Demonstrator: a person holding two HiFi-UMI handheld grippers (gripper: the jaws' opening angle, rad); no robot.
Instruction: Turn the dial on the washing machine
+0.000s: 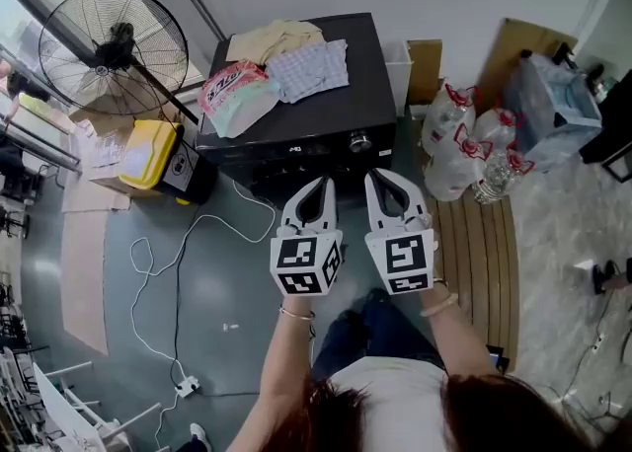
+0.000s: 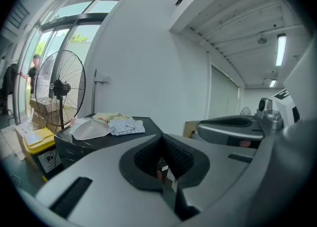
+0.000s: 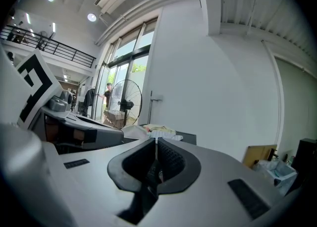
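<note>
I'm holding the left gripper [image 1: 321,182] and the right gripper [image 1: 381,176] side by side just near of the black washing machine [image 1: 326,110], both pairs of tongs pressed together on nothing. The dial [image 1: 359,141] is sitting on the machine's near control strip, just beyond the right gripper's tips and seemingly untouched. Some folded cloths [image 1: 296,60] are lying on the lid's far left.

Nothing here can be read. The washing machine [image 1: 365,75] has a small white mark on its front panel, too small to make out. A packet [image 1: 229,83] on its top, toward 10 o'clock, carries blurred red print. Bags [image 1: 449,134] at its 3 o'clock show red print, also unreadable.
</note>
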